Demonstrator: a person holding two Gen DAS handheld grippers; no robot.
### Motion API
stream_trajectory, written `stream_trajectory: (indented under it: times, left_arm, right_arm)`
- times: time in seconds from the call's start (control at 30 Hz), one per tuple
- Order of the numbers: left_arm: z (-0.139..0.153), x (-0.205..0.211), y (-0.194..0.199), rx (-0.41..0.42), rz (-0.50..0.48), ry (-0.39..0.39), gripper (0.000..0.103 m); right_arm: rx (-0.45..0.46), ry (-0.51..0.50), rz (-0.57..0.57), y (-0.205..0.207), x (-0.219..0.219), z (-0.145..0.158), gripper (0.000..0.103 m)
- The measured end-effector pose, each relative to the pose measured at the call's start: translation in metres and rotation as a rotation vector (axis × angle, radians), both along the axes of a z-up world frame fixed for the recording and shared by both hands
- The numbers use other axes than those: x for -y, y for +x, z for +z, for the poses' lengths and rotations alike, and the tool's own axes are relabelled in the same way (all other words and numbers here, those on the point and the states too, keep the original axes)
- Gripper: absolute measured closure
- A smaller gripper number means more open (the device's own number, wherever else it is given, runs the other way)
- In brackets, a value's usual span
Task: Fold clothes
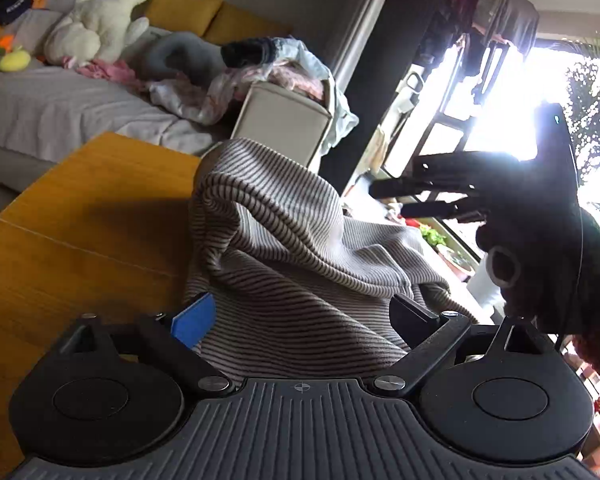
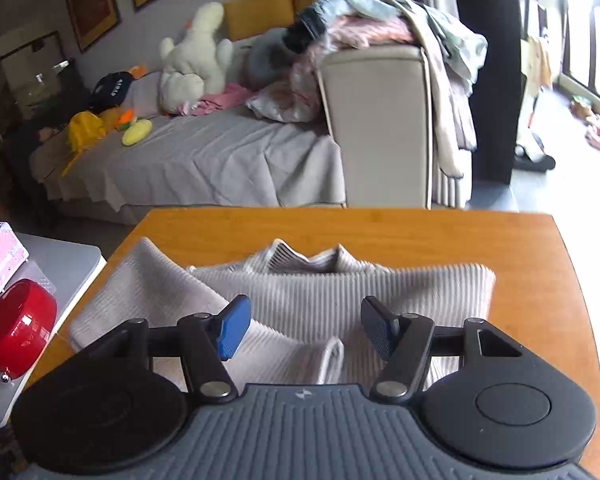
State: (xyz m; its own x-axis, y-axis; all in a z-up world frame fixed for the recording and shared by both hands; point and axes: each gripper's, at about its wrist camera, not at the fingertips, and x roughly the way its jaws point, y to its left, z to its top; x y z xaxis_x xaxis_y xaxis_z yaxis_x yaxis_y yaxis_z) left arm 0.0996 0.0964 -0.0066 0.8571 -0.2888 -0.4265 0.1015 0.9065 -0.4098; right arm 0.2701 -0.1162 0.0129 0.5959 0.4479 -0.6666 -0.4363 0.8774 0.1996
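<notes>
1. The left gripper has its fingers spread wide, nothing pinched; the striped sweater lies between and ahead of them, bunched into a raised fold just beyond the fingertips.
2. The right gripper is likewise released, its blue pad and dark pad well apart above the cloth.
3. Seen from the right gripper, the sweater lies directly below and ahead on the wooden desk, folded over in layers, with a rolled edge between the fingers.
4. In the left wrist view, the right gripper hangs ahead and to the right, above the sweater, dark against the bright window.
5. Beyond the desk stands a sofa with a white plush toy and piled clothes.
6. Left of the right gripper, a red bowl sits on a white side table.
</notes>
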Motion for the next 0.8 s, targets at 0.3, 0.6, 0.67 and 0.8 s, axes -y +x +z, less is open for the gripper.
stream_trajectory:
  times: [0.3,0.6,0.67,0.8]
  left_arm:
    - [-0.003,0.005,0.002,-0.038,0.007,0.037,0.004]
    - [0.002,0.011,0.013,-0.078,-0.027,0.082,0.002]
    - [0.01,0.013,0.017,-0.057,-0.039,0.101,0.001]
    - [0.037,0.018,0.035,0.027,-0.053,0.133,0.0]
  right_arm:
    - [0.057,0.034,0.005,-0.003,0.007,0.007,0.089]
    - [0.302,0.114,-0.173,0.012,0.086,0.073,0.099]
    - [0.241,0.105,-0.214,0.017,0.103,0.05,0.099]
    - [0.114,0.096,-0.266,0.02,0.121,-0.002,0.099]
